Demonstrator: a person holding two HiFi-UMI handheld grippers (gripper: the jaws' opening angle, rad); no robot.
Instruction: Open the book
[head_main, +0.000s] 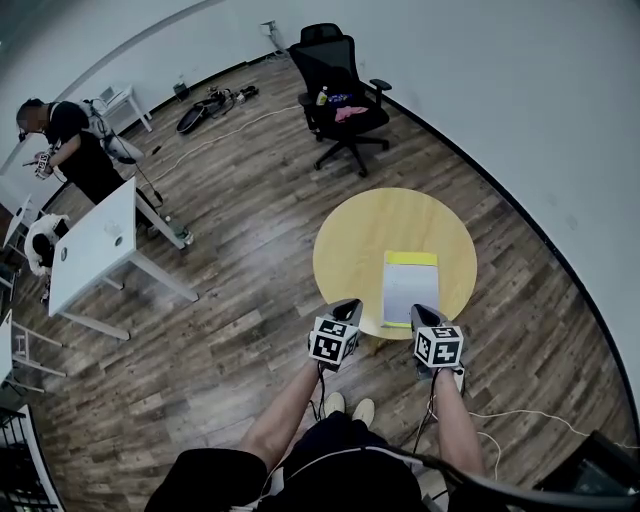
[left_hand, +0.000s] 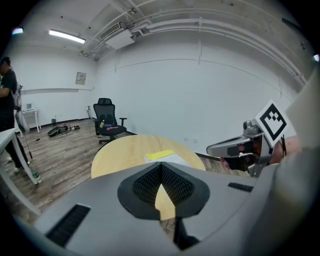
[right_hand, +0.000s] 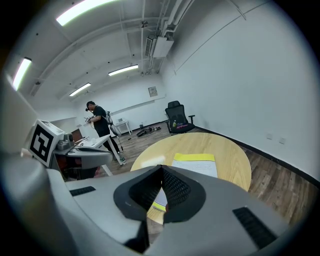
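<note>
Round yellow surface (head_main: 350, 250) stands on a wood-plank floor (head_main: 250, 200), white walls around. Book (head_main: 409, 290) lies flat on the near right part of the surface, pale cover up, yellow band at its far edge. Left gripper (head_main: 348, 304) is over the near rim, just left of the book, jaws closed tip to tip and holding nothing. Right gripper (head_main: 421, 311) is by the book's near right corner, jaws likewise together and empty. Black office chair (head_main: 340, 95) sits beyond the surface. White desk (head_main: 95, 245) is well off to the left, with a person (head_main: 70, 150) behind it.
</note>
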